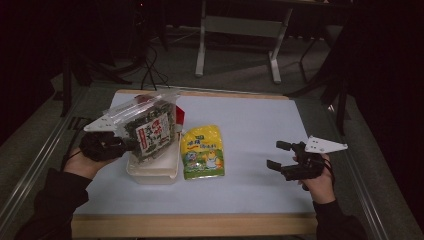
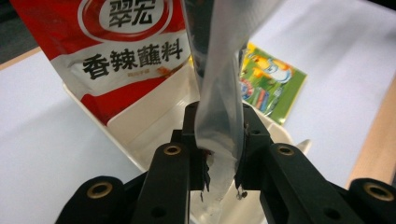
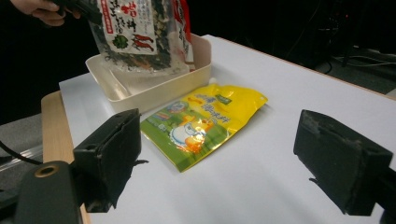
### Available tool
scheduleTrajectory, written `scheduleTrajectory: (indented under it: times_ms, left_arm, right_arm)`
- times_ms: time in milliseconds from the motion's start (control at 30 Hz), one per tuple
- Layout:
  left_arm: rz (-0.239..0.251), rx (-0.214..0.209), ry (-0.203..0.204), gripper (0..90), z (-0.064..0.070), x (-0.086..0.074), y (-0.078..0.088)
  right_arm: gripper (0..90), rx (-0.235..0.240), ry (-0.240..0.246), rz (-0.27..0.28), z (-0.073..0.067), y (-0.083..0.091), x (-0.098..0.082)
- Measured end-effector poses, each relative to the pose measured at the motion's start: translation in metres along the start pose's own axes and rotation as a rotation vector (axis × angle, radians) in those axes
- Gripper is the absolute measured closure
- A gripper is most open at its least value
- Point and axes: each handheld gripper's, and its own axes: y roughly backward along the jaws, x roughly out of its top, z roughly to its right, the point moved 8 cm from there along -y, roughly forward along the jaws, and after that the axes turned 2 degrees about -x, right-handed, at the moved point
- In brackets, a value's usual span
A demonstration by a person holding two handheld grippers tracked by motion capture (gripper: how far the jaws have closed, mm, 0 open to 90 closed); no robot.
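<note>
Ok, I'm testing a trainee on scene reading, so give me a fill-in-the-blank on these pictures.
1. The left gripper is shut on the clear ____ bag.
2. That bag hangs over the cream ____.
3. The yellow pouch lies flat on the ____.
4. The right gripper has its jaws ____.

Missing words: seaweed; tray; table; open

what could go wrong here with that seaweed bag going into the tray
The left claw pinches only the clear edge of the seaweed bag, so the bag might slip out. The red pouch already leans in the white tray, so the bag could jam against it or tip over the rim. The yellow pouch beside the tray could get nudged.
</note>
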Motion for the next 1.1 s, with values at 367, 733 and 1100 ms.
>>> scheduleTrajectory:
  times_ms: [367,733,1100]
  left_arm:
    - [-0.027,-0.002,0.008,79.2,-0.006,-0.012,-0.017]
    - [0.066,0.005,0.154,77.1,-0.024,-0.045,-0.029]
    - [0.141,0.096,0.216,51.9,-0.03,-0.046,-0.027]
  right_arm:
    - [14.7,0.002,0.001,-0.006,-0.001,-0.001,-0.002]
    - [15.0,0.002,0.012,-0.024,-0.004,-0.006,-0.005]
    - [20.0,0.012,0.046,-0.038,-0.004,-0.008,-0.005]
